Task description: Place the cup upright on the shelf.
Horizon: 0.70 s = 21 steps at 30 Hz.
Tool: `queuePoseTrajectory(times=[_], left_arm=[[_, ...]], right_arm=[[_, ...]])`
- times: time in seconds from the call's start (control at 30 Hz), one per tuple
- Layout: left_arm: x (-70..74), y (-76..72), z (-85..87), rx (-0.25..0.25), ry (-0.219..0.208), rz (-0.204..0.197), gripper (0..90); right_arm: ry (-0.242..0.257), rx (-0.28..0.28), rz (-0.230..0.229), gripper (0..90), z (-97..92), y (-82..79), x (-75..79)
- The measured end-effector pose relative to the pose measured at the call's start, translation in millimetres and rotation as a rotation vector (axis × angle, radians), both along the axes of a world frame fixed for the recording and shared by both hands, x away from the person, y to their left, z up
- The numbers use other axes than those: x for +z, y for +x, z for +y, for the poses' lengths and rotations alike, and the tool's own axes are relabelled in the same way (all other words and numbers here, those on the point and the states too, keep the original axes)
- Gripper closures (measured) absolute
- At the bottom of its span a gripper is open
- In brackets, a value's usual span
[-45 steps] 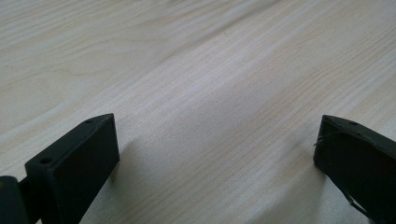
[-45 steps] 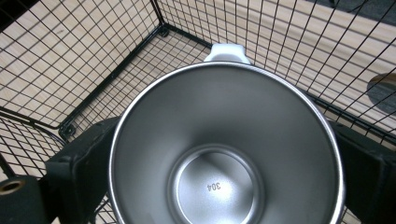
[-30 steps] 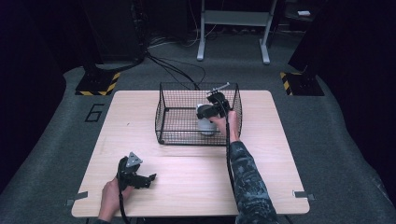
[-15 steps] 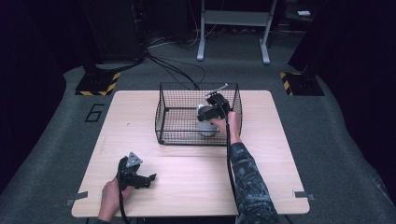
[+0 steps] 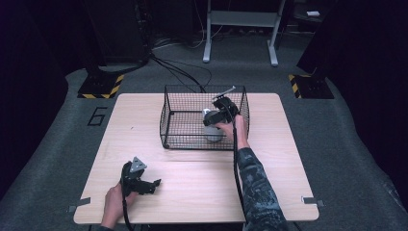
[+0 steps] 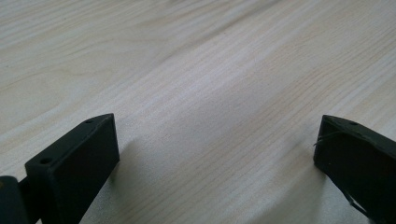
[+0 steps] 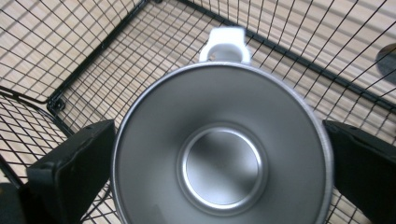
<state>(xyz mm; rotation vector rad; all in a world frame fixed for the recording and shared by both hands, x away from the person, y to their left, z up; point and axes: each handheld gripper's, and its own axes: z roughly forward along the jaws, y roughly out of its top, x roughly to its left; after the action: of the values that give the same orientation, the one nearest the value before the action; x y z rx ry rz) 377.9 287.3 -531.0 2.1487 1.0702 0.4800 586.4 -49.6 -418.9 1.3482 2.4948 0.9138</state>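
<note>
A steel cup point(image 5: 213, 133) with a white handle stands upright in the right part of a black wire basket point(image 5: 166, 115) on the wooden table point(image 5: 134, 125). My right gripper point(image 5: 214, 120) reaches down into the basket from above. In the right gripper view its jaws stand wide apart on either side of the cup point(image 7: 223, 158), right at its rim, and the gripper point(image 7: 217, 154) is open. The basket mesh point(image 7: 93, 56) lies beneath. My left gripper point(image 5: 153, 185) rests low over the table's front left, open point(image 6: 217, 149) with bare wood between its jaws.
The basket sits at the table's far middle. Bare wood stretches along the left, the front and the right edge point(image 5: 288, 159). Beyond the table are grey floor, cables point(image 5: 178, 72) and a metal stand point(image 5: 240, 29).
My right gripper has sunk slightly over the cup in the basket. The left gripper has not moved.
</note>
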Motion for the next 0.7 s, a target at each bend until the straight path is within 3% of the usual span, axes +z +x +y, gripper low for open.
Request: queuePoseTrajectory(times=[0.2, 0.33, 0.7], left_arm=[[-0.4, 0.0, -0.4, 0.005, -0.002, -0.005, 0.1], [-0.4, 0.2, -0.2, 0.004, -0.002, -0.007, 0.1], [-0.7, 0.1, -0.4, 0.006, -0.009, -0.006, 0.1]], right_arm=[[0.024, -0.002, -0.036, 0.0, -6.2, -7.9, 11.7], [0.028, 0.030, -0.078, 0.0, -13.4, -18.3, 23.9], [0.023, 0.080, -0.145, 0.0, -26.6, -68.6, 48.2]])
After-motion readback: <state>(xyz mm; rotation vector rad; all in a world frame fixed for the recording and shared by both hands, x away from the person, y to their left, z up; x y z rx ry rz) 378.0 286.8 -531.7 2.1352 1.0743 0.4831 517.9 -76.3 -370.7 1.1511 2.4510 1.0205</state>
